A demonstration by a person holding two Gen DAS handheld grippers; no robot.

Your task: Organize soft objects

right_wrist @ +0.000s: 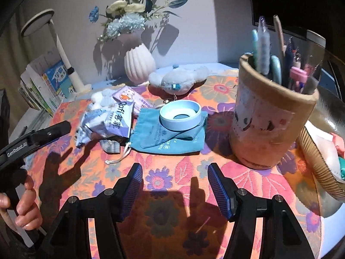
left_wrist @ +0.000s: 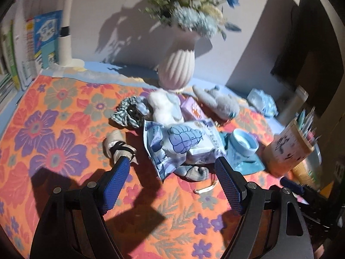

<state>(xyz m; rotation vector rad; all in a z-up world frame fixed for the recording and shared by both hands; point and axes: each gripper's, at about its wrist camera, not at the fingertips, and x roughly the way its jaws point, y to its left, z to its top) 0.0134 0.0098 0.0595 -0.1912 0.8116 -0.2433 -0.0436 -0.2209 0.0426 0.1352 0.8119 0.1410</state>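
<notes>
Left gripper (left_wrist: 172, 166): jaws wide, nothing between the pads; it hangs above the cloth just short of the pile, aimed downward, probably lined up for a first pick
Rolled sock (left_wrist: 117, 145): pale, with a dark band, lying by the left finger (left_wrist: 117, 178) though not touching it; likely the closest soft item to take
Scrunchie (left_wrist: 126, 112): striped, crumpled, at the pile's left edge
Pile (left_wrist: 179, 138): the soft things sit heaped mid-table on the floral cloth (left_wrist: 54, 129) in front of the vase (left_wrist: 176, 69), tissue packs on top, a white plush behind, a grey sock poking out underneath; stacked loosely, so lifting one may drag others
Grey plush (right_wrist: 179, 79): lying on its side near the vase, apart from the pile, fuzzy and limp
Teal pouch (right_wrist: 170, 136): flat, drawstring trailing left, pinned under a blue ring (right_wrist: 181, 116), which would have to come off first
Right gripper (right_wrist: 174, 183): jaws moderately open and empty, over bare cloth, short of the pouch
Pen cup (right_wrist: 271, 116): upright at the right, crowding that side
</notes>
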